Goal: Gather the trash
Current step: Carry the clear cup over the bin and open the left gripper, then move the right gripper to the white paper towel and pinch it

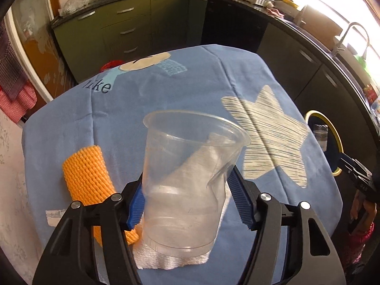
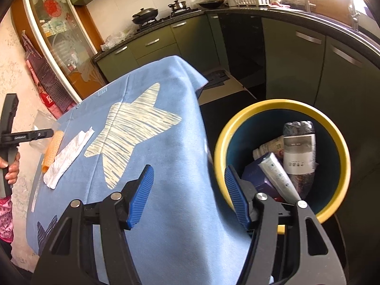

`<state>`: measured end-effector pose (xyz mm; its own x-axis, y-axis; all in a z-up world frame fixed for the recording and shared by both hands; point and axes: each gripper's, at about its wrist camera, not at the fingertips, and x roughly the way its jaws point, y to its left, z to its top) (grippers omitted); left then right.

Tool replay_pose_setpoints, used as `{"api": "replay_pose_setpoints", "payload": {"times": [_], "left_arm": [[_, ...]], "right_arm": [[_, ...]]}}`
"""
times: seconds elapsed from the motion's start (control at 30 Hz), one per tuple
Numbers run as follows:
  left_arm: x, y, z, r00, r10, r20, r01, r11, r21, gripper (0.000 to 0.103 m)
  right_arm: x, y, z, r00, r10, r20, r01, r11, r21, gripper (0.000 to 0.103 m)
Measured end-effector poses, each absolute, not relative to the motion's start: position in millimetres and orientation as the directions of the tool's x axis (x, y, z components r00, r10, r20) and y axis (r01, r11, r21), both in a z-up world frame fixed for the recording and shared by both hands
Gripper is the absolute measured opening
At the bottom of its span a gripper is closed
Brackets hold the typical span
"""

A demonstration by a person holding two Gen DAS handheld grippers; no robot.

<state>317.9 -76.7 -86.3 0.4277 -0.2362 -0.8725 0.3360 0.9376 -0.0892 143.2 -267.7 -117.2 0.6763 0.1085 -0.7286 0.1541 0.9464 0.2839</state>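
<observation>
- Gripping a clear plastic cup [image 1: 190,178] at lower centre of the left wrist view, the left gripper [image 1: 187,204] has its blue fingers [image 1: 135,206] pressed against the cup's sides; the wall is dented on the right, so the hold looks firm.
- The cup stands roughly upright, mouth up and tipped slightly away, long axis running up the frame. It is transparent, thin and crumpled.
- Under and behind it lies a white paper towel [image 1: 171,261]; an orange foam net sleeve [image 1: 87,175] lies at lower left on the blue cloth [image 1: 166,90].
- A yellow-rimmed bin [image 1: 332,137] sits at the right edge, beyond the table, so the cup probably has to travel rightward.
- In the right wrist view, the right gripper [image 2: 187,197] is spread wide and holds nothing, at lower centre.
- The bin [image 2: 342,147] fills the right side, just beside this gripper, holding bottles and a tube.
- The towel [image 2: 68,156] and sleeve [image 2: 53,149] lie at middle left, well apart from the bin.
</observation>
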Motion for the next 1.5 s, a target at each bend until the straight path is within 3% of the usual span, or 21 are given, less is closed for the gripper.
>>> {"api": "replay_pose_setpoints", "payload": {"times": [0.43,0.9,0.97,1.03,1.2,1.5], "left_arm": [[262,-250,-56,0.316,-0.443,-0.839,0.657,0.740,-0.144,0.064],[286,-458,-106,0.171,-0.513,-0.841,0.786,0.586,-0.198,0.065],[294,-473,-117,0.161,-0.518,-0.840,0.785,0.583,-0.209,0.072],[303,-481,-124,0.178,-0.521,-0.835,0.779,0.593,-0.204,0.085],[315,-466,-124,0.178,-0.552,-0.814,0.740,0.621,-0.259,0.085],[268,-365,-73,0.335,-0.598,-0.728,0.729,0.654,-0.202,0.091]], "right_arm": [[66,-347,-101,0.709,-0.082,-0.701,0.366,0.892,0.265,0.059],[23,-388,-106,0.706,-0.136,-0.695,0.447,0.846,0.289,0.061],[23,-391,-106,0.703,-0.141,-0.697,0.454,0.843,0.287,0.062],[21,-393,-106,0.703,-0.143,-0.696,0.458,0.841,0.290,0.062],[22,-394,-109,0.701,-0.140,-0.700,0.455,0.843,0.287,0.063],[33,-383,-115,0.692,-0.115,-0.712,0.438,0.852,0.288,0.063]]}}
